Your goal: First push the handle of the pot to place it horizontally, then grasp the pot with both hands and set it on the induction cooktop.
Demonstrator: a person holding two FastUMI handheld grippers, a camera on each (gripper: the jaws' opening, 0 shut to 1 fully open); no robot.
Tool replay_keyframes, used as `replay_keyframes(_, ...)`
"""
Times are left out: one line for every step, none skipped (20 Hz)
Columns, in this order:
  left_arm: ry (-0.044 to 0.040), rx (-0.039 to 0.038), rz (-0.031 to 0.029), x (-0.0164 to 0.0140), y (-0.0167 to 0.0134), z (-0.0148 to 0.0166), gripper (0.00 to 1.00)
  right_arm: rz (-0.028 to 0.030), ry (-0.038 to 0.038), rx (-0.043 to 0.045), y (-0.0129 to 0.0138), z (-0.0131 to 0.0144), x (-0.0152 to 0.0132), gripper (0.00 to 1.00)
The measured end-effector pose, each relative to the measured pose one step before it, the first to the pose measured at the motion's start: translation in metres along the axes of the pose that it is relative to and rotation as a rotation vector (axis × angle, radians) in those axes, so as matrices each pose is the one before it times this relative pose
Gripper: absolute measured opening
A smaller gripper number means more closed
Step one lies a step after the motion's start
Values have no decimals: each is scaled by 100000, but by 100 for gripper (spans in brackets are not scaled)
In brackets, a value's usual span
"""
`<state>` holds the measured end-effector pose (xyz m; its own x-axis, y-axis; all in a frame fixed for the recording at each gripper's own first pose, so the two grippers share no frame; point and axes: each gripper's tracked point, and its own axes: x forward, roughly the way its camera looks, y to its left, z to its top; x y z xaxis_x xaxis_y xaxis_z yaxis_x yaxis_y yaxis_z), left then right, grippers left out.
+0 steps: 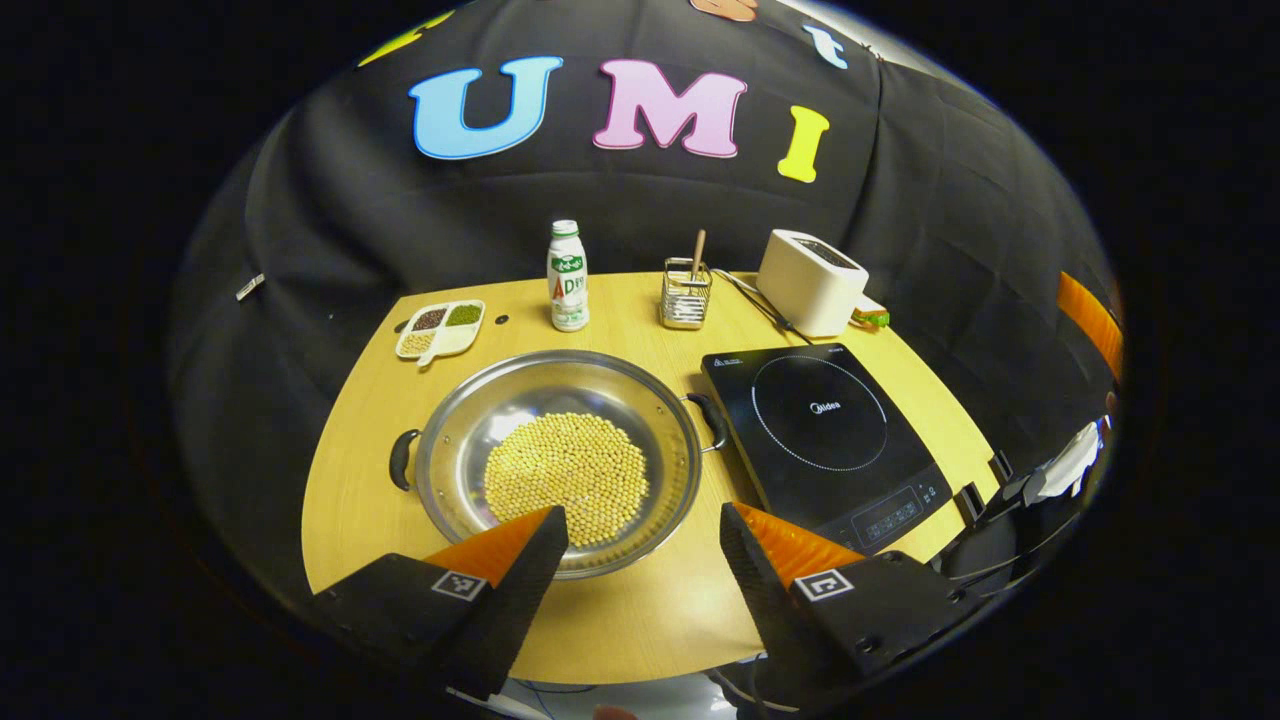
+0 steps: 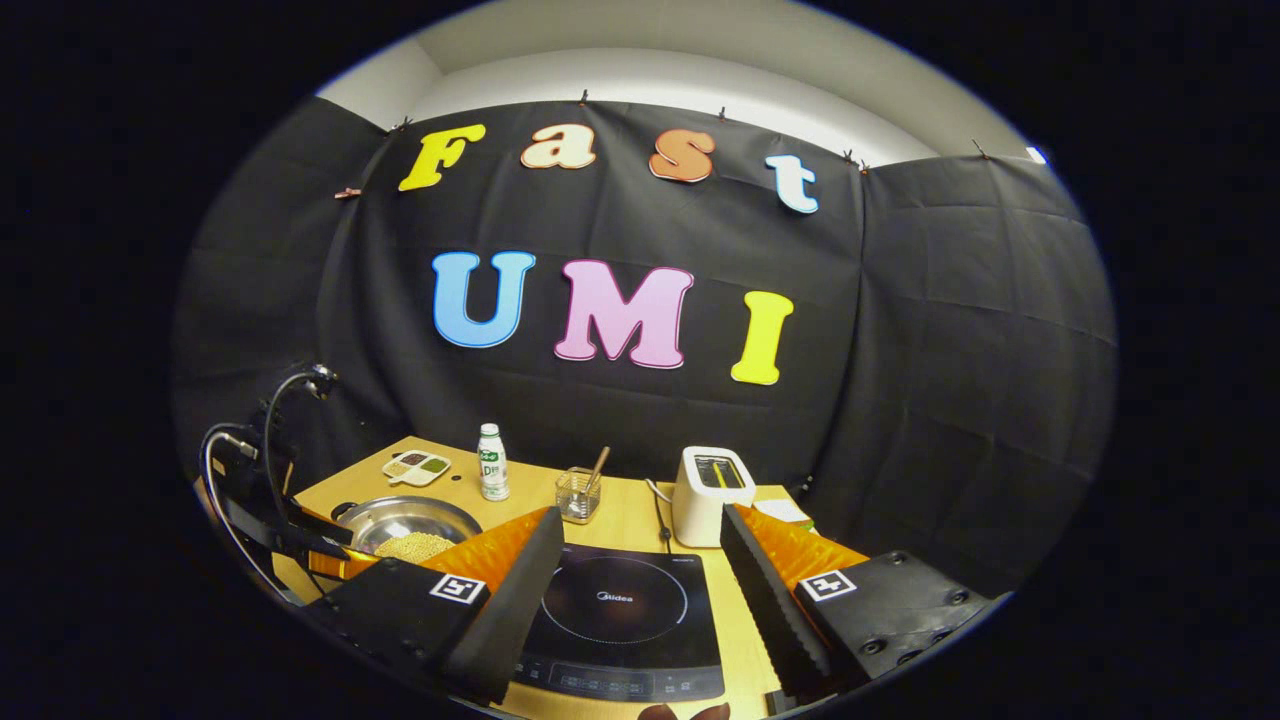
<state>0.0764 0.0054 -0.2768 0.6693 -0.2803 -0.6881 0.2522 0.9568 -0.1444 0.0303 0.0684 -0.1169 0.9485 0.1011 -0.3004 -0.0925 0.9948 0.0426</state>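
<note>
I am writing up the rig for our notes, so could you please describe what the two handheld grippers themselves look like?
Each gripper, left gripper and right gripper, has two wedge-shaped fingers tapering to points, their inner faces ridged. Each finger sits on a dark blocky base carrying a small square black-and-white marker. In the right gripper view, the left gripper's body trails looping cables.

Silver pot [image 1: 556, 460], black cooktop [image 1: 826, 440]
</note>
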Motion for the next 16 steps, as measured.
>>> replay_keyframes(-1543,-1019,449,-317,925,-35,95,1513,1102,80,844,-463,473,98)
replay_keyframes(-1024,-1322,509,-191,1067,-271,95,1365,1176,194,797,-464,511,98)
replay_keyframes(-798,-1282,752,-245,1065,-119,96,1166,1063,303,743,-374,591,98)
replay_keyframes(-629,-1002,1305,-132,1143,-279,96,1366,1035,536,732,-476,578,98)
replay_keyframes(-152,-740,1854,16,1337,-240,96,1431,1444,805,777,-495,715,98)
replay_keyframes(64,-588,1675,40,1431,-311,96,1146,1843,847,717,-711,695,98)
replay_keyframes(67,-522,1664,54,1309,-180,96,1020,2153,859,669,-665,859,98)
replay_keyframes(563,-518,1886,120,1243,-266,96,1164,2552,738,602,-782,859,98)
replay_keyframes(419,-505,1864,209,1214,-175,96,1153,3121,634,664,-1000,851,98)
replay_keyframes(829,-779,1799,339,1334,-318,96,1733,3225,729,792,-1043,963,98)
replay_keyframes(571,-847,1404,413,1106,-74,96,1789,3093,953,813,-741,908,98)
replay_keyframes(728,-705,1242,562,973,-168,96,1983,2921,1254,894,-731,1013,98)
replay_keyframes(560,-804,1340,552,970,-89,96,2415,3051,1678,926,-682,974,98)
replay_keyframes(456,-799,1132,723,838,-83,96,2178,2622,2190,898,-637,1097,98)
replay_keyframes(278,-660,1105,579,754,93,96,1990,2969,1844,778,-664,1011,98)
replay_keyframes(346,-152,1010,706,706,-1,96,1289,2849,1630,636,-657,1196,98)
